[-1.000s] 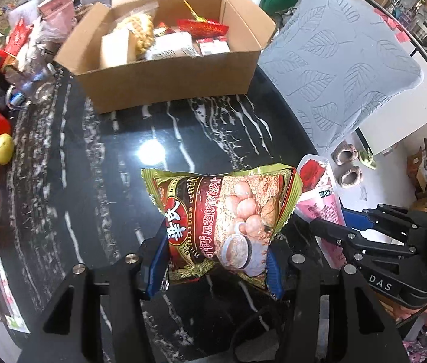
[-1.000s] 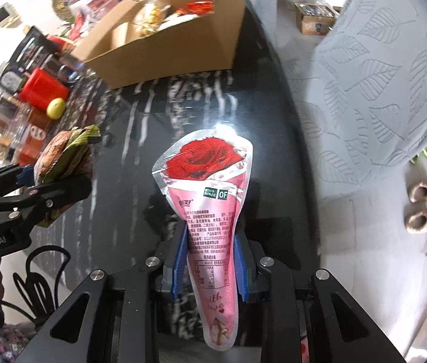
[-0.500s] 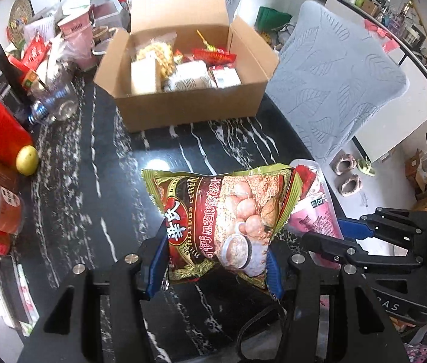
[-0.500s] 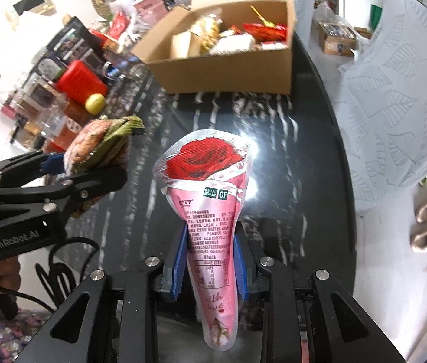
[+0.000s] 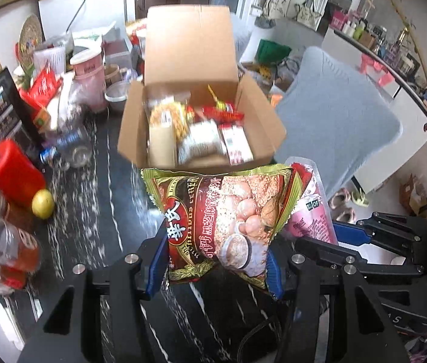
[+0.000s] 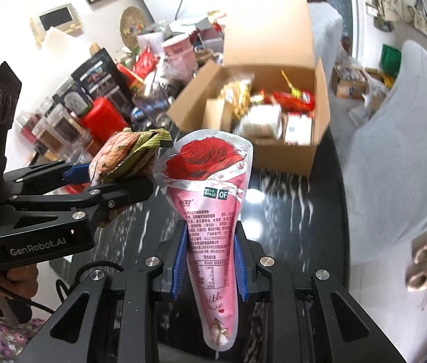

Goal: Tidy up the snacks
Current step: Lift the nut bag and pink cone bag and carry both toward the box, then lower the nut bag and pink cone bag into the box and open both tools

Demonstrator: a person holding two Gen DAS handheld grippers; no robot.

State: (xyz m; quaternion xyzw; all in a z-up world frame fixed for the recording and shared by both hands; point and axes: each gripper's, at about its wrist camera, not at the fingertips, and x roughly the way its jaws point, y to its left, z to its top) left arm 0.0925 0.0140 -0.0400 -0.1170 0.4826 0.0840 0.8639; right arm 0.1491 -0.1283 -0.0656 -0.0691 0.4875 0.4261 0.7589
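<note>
A green-and-maroon snack bag (image 5: 224,225) printed with nuts and a cup sits between the blue pads of my left gripper (image 5: 216,264), which is clenched on its lower half; the bag stands upright above the jaws and clear of the black marble table (image 5: 98,211). Just to its right, a pink cone-shaped snack pouch (image 6: 212,211) with a red rose on top is pinched by its narrow middle in my right gripper (image 6: 210,264), tip hanging below the jaws, wide end pointing away from me. The two packets are side by side, their top edges nearly touching. Beyond both sets of jaws, an open cardboard box (image 5: 198,69) rests on the table with its flaps up, already holding several wrapped snacks. To the left of my jaws are a red container (image 5: 14,171), a yellow lemon (image 5: 43,203) and assorted jars and packets. To the right, off the table's edge, stands a grey leaf-patterned chair (image 5: 331,121)
</note>
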